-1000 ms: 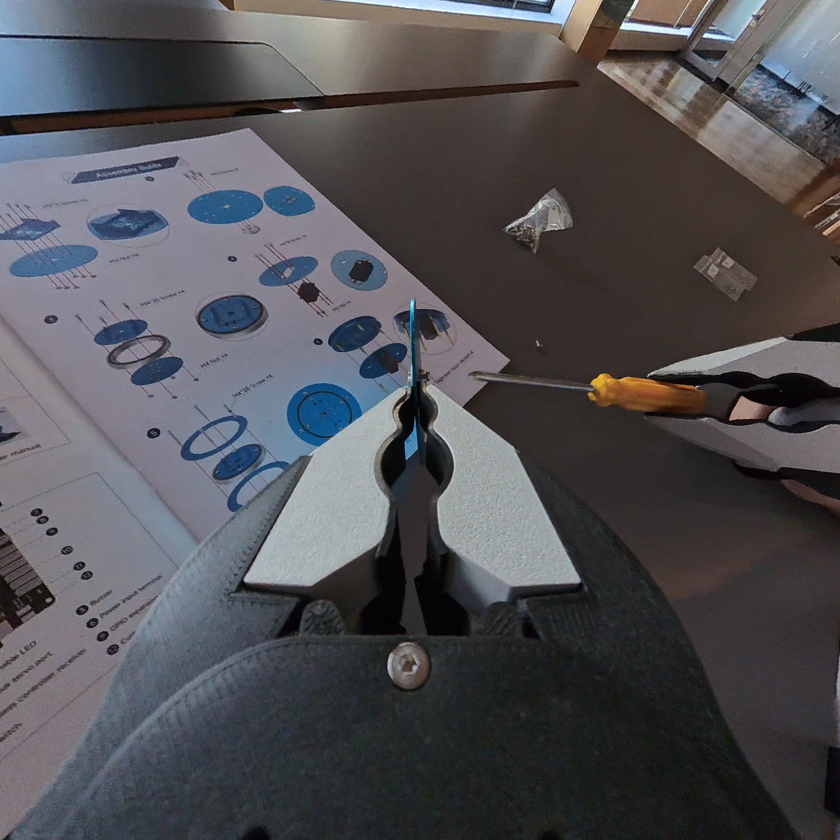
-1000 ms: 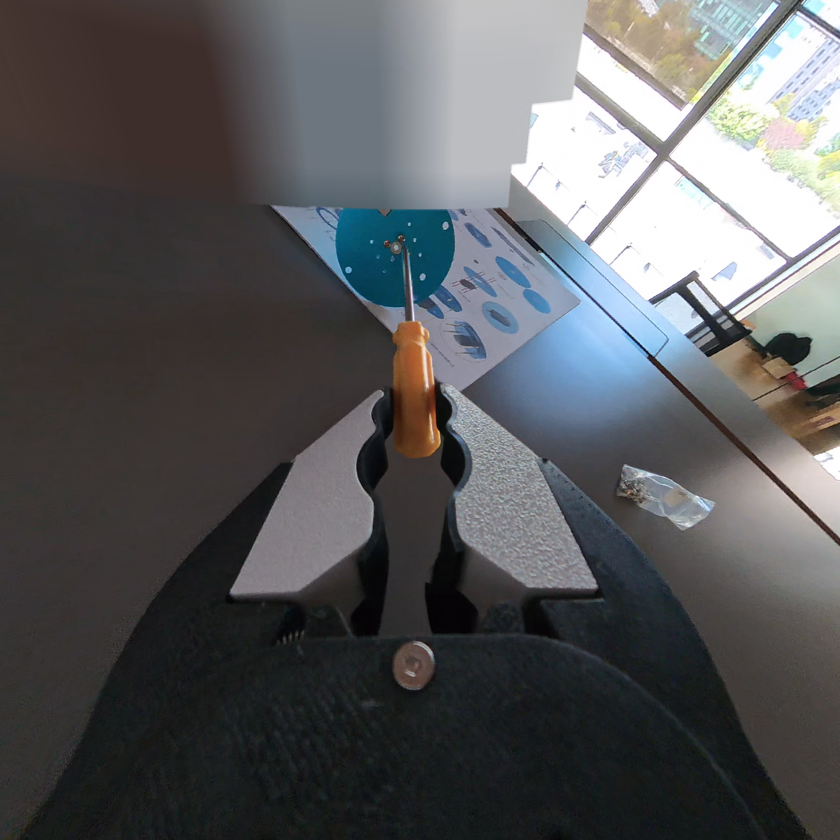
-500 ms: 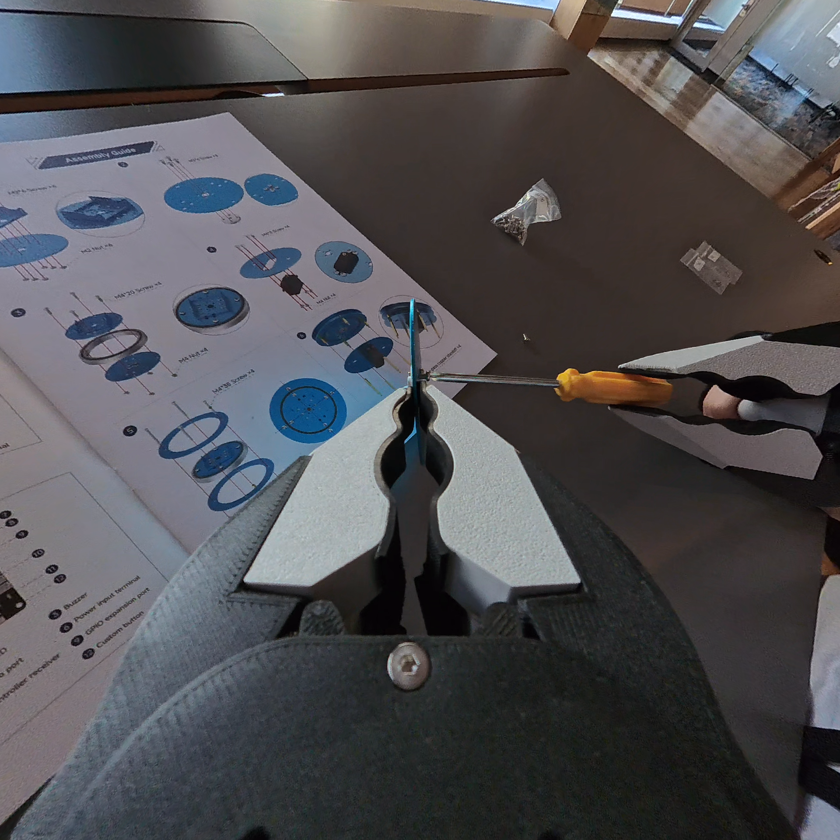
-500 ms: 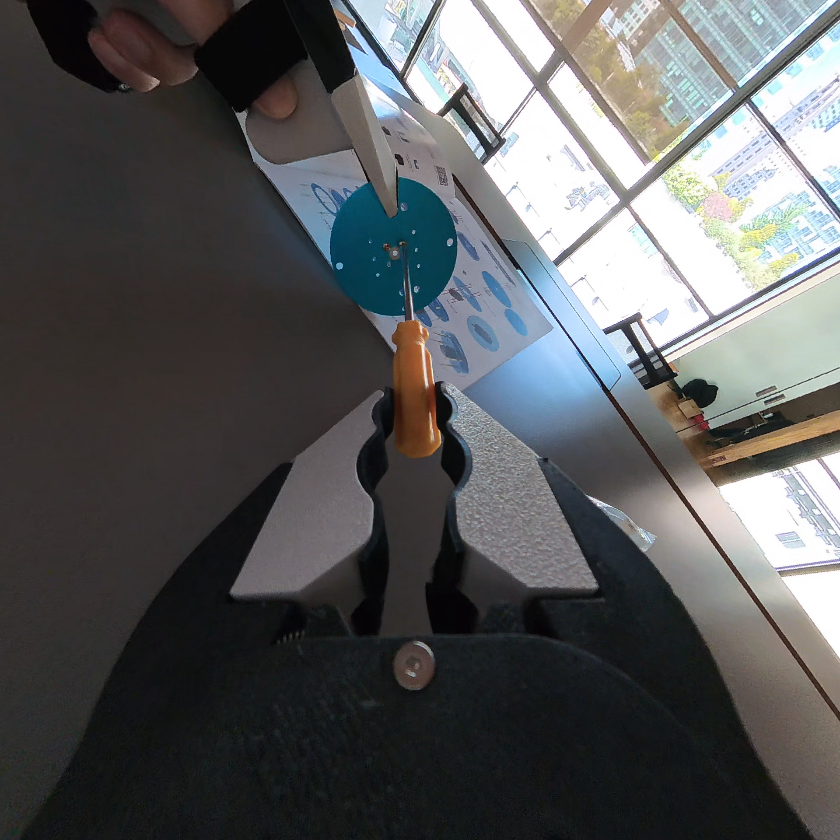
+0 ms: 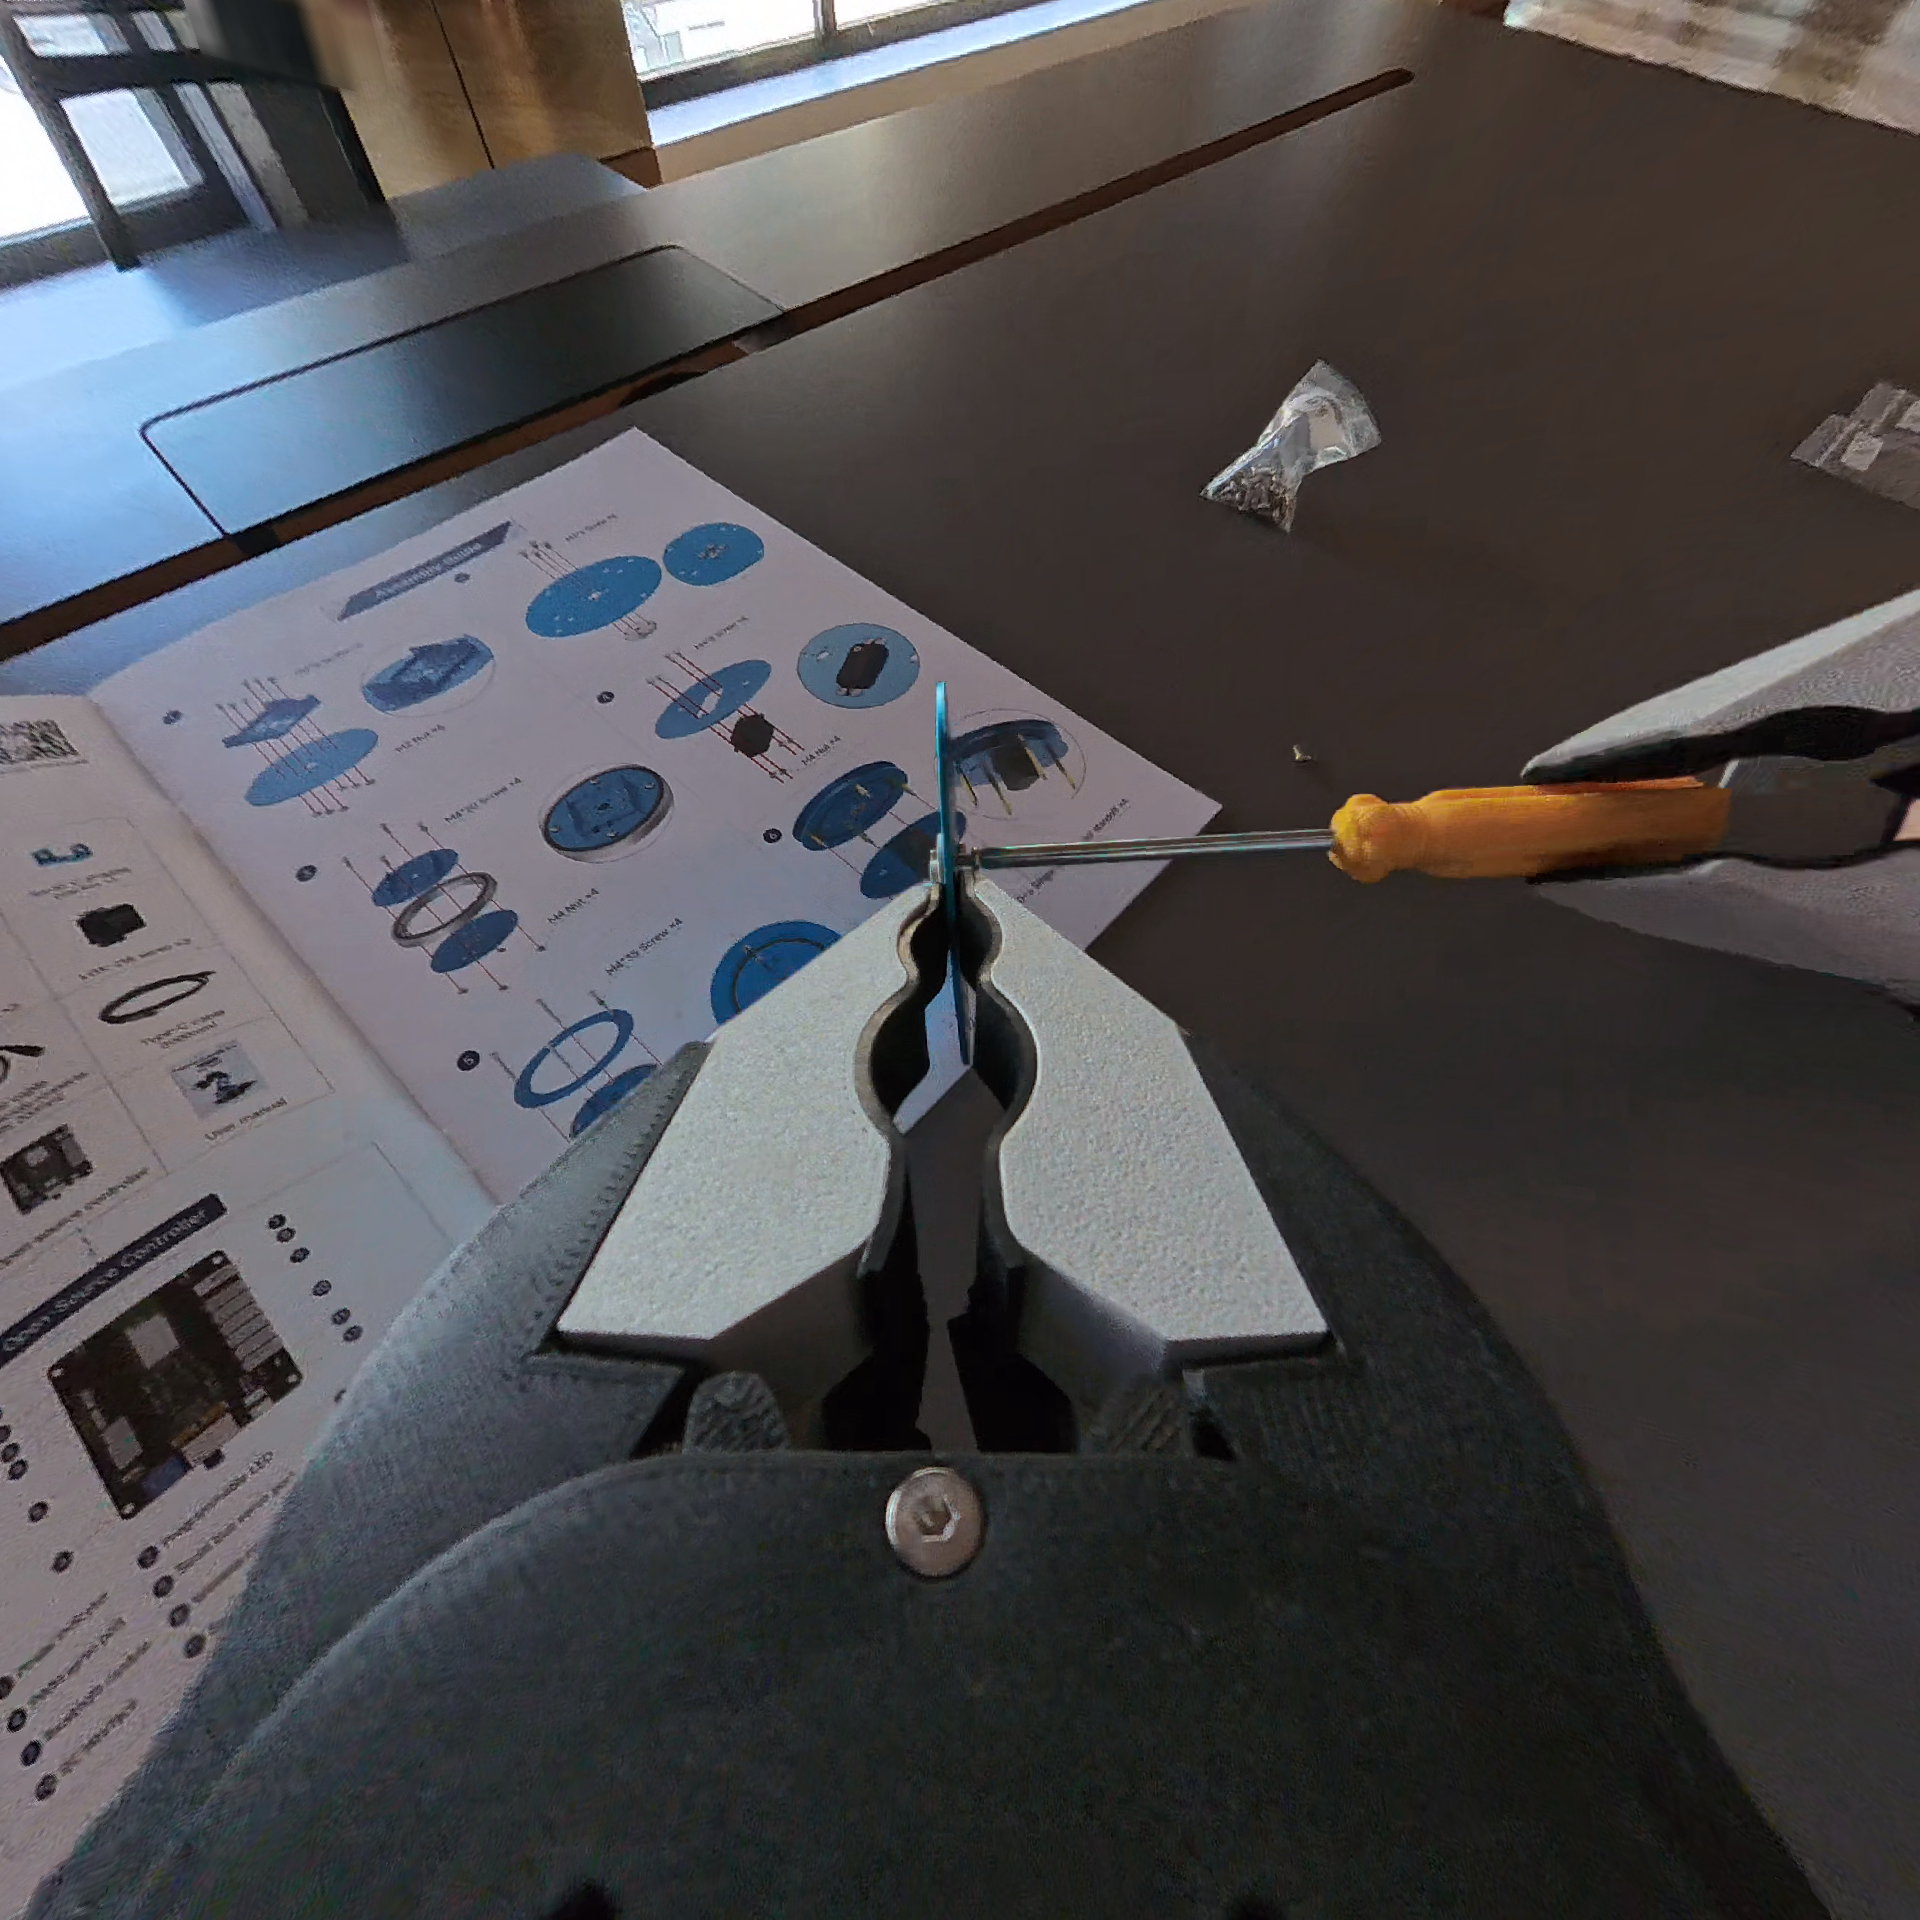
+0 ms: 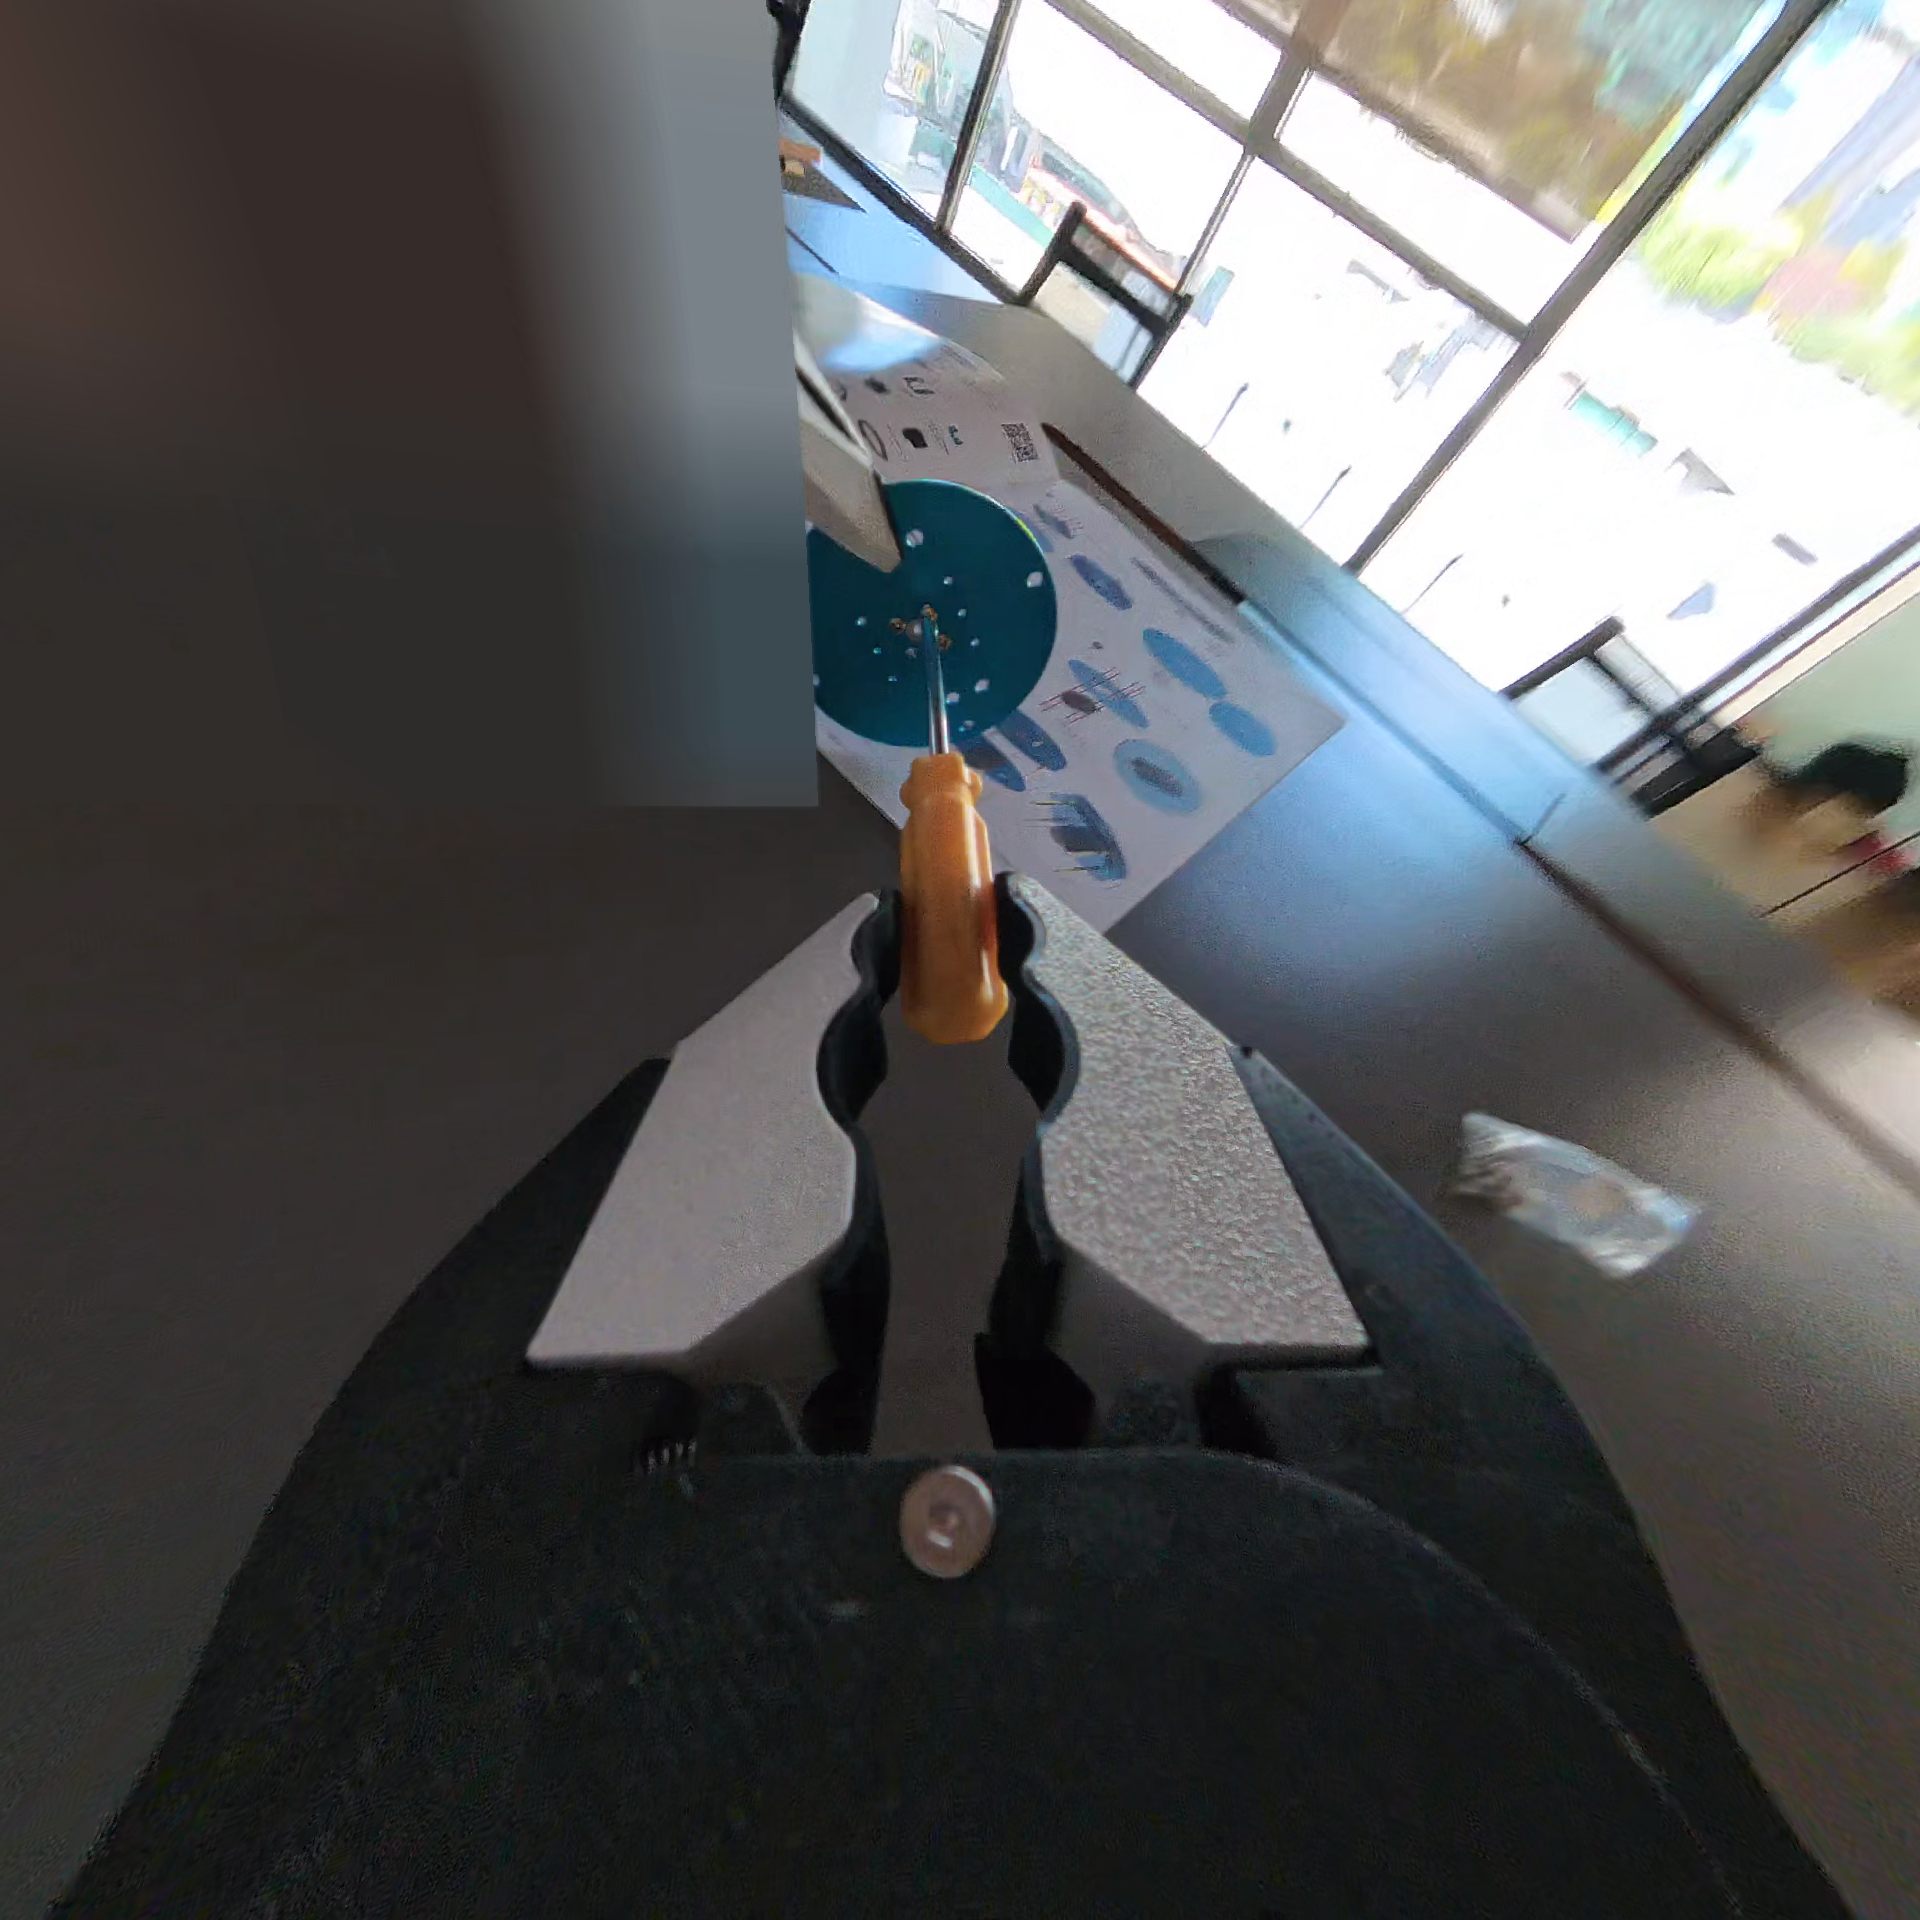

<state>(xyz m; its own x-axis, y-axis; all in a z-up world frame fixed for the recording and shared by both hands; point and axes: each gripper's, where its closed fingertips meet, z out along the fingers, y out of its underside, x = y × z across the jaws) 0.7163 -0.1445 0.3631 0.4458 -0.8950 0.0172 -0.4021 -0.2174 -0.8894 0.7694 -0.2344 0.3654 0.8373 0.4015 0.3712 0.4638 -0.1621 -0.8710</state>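
My left gripper (image 5: 948, 902) is shut on a thin blue round plate (image 5: 941, 769), held upright and edge-on above the table. In the right wrist view the plate (image 6: 977, 613) shows its flat face with several small holes. My right gripper (image 6: 943, 914) is shut on the orange handle of a screwdriver (image 6: 943, 914). The screwdriver (image 5: 1507, 831) comes in from the right, and its metal tip touches a small screw at the middle of the plate. The right gripper (image 5: 1766, 821) shows at the right edge of the left wrist view.
A white printed sheet with blue diagrams (image 5: 520, 831) lies on the dark table (image 5: 1455, 1143) under and left of the plate. A clear bag of small screws (image 5: 1294, 452) and another clear packet (image 5: 1870, 457) lie far right. One loose screw (image 5: 1299, 753) lies near the sheet's corner. The left gripper's tips are roughly 11 cm from the right gripper's.
The screwdriver tip has moved left from a short gap to touch the middle of the plate. Both views have swung and the right wrist view is blurred with motion.
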